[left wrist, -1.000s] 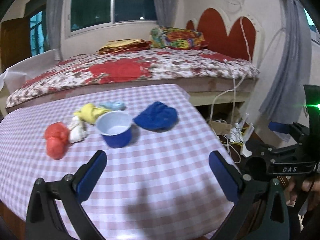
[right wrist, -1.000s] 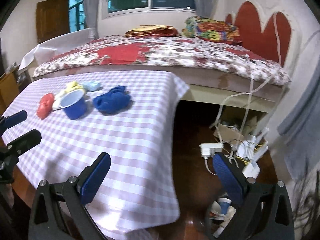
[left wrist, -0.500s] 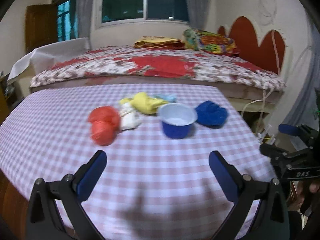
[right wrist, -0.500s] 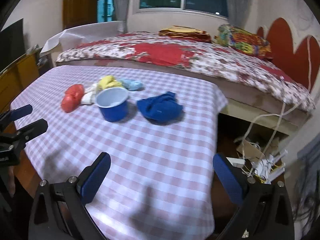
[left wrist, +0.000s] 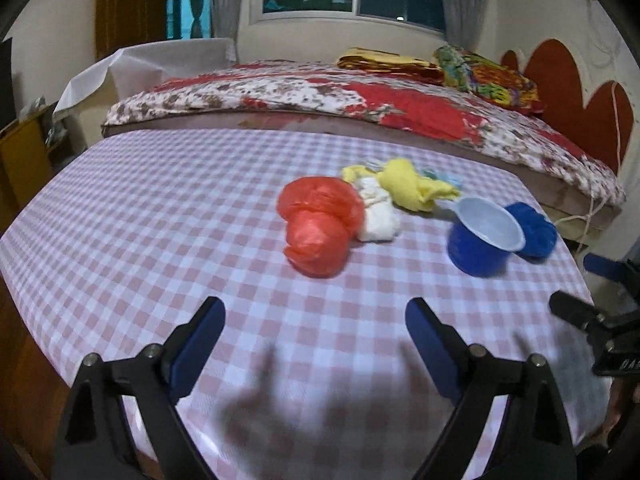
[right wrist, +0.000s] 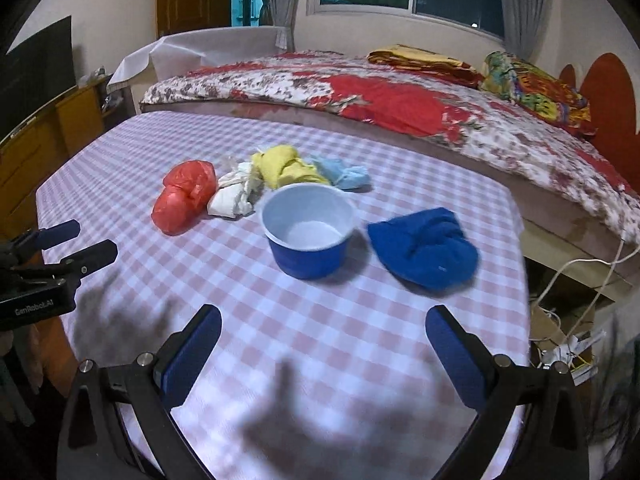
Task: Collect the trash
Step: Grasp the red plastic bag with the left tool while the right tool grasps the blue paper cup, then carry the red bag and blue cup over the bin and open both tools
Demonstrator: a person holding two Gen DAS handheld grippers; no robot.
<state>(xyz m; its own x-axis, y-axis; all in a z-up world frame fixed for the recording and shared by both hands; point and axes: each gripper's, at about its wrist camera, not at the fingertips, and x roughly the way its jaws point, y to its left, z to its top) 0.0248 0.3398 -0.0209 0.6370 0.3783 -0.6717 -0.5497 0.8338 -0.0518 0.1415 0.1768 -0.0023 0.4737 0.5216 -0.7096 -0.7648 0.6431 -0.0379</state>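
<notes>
On the pink checked table (left wrist: pixel 160 240) lie a crumpled red plastic bag (left wrist: pixel 318 226) (right wrist: pixel 184 196), a white wad (left wrist: pixel 378 214) (right wrist: pixel 234 196), a yellow wad (left wrist: pixel 412 190) (right wrist: pixel 284 170), a light blue wad (right wrist: pixel 344 172) and a dark blue cloth (right wrist: pixel 424 248) (left wrist: pixel 532 228). A blue cup with a white inside (right wrist: pixel 308 228) (left wrist: pixel 482 236) stands among them. My left gripper (left wrist: pixel 316 328) hovers short of the red bag, its jaws closing with nothing between them. My right gripper (right wrist: pixel 324 336) is open, in front of the cup, holding nothing.
A bed with a red flowered cover (right wrist: pixel 400 104) runs along the table's far edge. Cables and a power strip (right wrist: pixel 568 352) lie on the floor past the table's right edge. A wooden cabinet (right wrist: pixel 44 136) stands at the left.
Both grippers have swung left over the table toward the pile, which now looks closer and more centred. The left jaws have narrowed a little.
</notes>
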